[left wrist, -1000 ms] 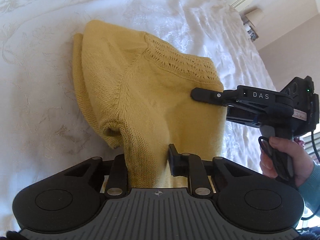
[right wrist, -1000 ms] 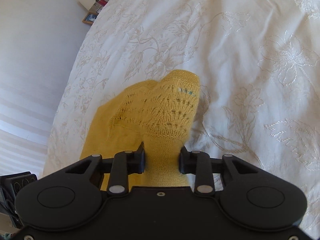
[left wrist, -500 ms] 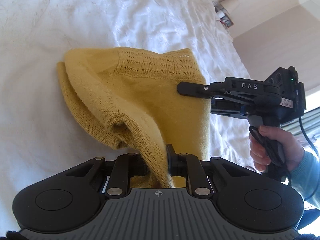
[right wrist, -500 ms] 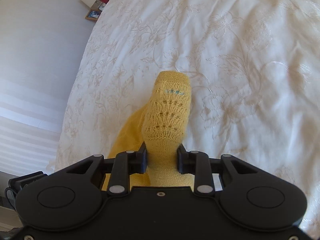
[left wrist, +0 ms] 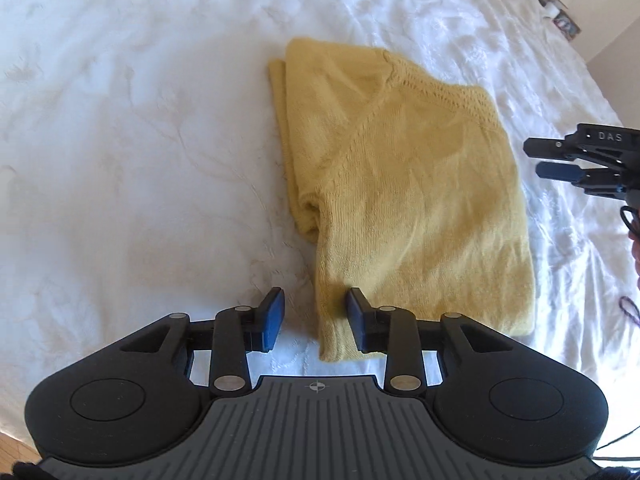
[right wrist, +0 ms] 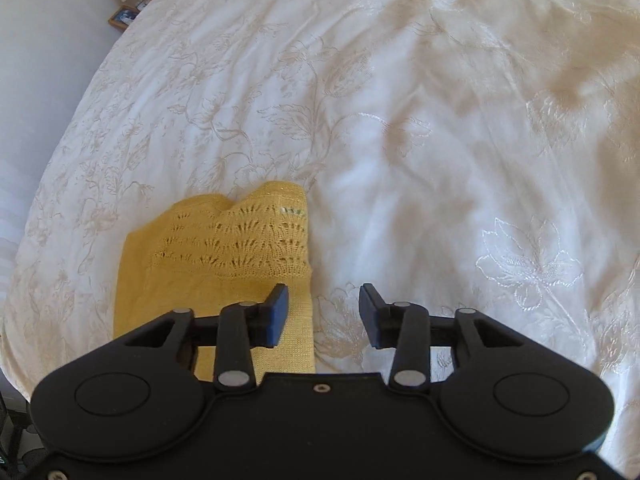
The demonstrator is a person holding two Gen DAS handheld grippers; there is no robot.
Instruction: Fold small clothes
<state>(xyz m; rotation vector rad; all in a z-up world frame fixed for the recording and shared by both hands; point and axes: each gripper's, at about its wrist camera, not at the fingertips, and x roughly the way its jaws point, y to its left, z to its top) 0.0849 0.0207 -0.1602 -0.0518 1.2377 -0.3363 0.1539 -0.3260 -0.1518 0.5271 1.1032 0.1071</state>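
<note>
White floral-embroidered bedspread (right wrist: 400,128), rumpled, folded yellow knit sweater (left wrist: 400,184) lying flat on it

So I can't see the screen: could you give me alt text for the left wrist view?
A folded yellow knit sweater lies on a white bedspread. The left tool is open, the sweater's near corner between its jaws. The right tool sits at the right edge.

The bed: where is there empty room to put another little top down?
Bare white bedspread lies left of the yellow sweater, and a wide stretch lies right of it. It is crowded only by the sweater, with both grippers at its edges.
</note>
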